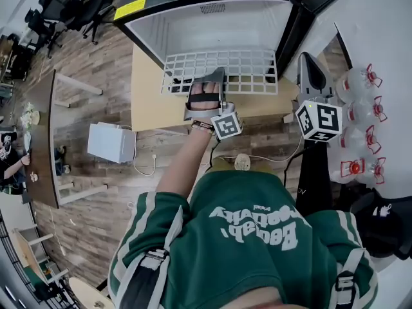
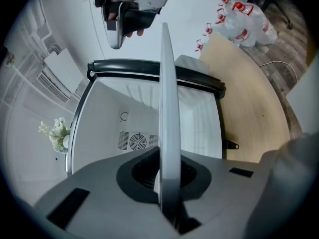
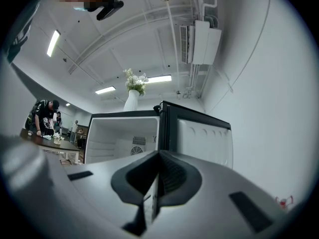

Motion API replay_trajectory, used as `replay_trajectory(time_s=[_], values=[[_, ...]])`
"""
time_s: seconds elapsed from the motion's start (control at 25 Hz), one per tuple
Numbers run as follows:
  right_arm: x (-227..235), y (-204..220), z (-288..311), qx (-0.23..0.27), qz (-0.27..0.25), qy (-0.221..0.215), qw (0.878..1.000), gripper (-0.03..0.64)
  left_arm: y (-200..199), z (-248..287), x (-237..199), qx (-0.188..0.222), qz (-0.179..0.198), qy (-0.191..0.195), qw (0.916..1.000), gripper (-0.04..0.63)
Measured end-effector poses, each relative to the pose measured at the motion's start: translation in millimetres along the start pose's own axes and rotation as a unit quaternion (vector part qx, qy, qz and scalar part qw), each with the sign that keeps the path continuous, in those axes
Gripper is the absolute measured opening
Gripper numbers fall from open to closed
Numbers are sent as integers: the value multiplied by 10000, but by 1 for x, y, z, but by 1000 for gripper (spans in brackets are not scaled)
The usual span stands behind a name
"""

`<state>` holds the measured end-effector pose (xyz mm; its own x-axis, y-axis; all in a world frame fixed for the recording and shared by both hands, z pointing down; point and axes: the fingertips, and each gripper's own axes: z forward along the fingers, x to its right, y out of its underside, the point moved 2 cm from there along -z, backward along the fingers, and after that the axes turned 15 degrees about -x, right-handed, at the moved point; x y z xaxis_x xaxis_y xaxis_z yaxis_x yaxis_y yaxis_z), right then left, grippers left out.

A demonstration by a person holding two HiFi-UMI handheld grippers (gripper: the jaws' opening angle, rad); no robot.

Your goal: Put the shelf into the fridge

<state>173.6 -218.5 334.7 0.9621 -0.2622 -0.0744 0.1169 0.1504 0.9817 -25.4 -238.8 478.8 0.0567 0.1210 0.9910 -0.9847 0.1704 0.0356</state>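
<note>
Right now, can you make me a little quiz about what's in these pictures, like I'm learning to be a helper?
1. True or false: the fridge stands with its door open.
2. What is the left gripper clamped on? A: a plate. B: the white wire shelf. C: a cup.
3. Fill in the gap: the bottles to the right of the fridge have ___ caps.

Key: 1 true; 2 B; 3 red.
</note>
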Motion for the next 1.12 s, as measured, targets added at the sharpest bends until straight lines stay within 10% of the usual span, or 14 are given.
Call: replay_trajectory(time_s=[1.12], values=[[-21, 45, 6, -843, 120, -518, 9950, 5, -3, 29, 9, -603, -65, 96, 9981, 26]])
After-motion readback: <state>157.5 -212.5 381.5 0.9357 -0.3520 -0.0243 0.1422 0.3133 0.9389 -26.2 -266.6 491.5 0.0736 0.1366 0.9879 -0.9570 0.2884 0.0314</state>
